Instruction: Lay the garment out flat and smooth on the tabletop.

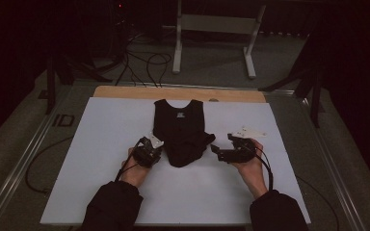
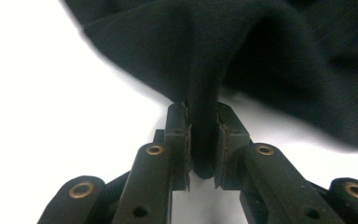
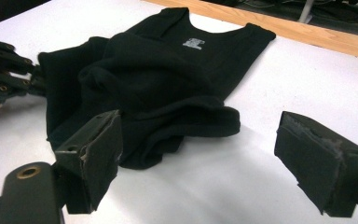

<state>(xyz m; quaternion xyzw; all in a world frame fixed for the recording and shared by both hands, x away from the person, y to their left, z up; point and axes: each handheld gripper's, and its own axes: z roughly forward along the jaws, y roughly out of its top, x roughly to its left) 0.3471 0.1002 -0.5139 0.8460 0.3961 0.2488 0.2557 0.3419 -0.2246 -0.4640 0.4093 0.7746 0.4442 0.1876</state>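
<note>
Pinching a fold of the black tank top [image 2: 242, 56], the left gripper [image 2: 202, 135] is clamped on its left edge. The garment is laid mid-sheet on the white table cover [image 1: 101, 159] — long axis front to back, neckline pointing away (lower half bunched). The right gripper [image 3: 198, 154] is held wide open just beside its right hem — touching nothing.
</note>
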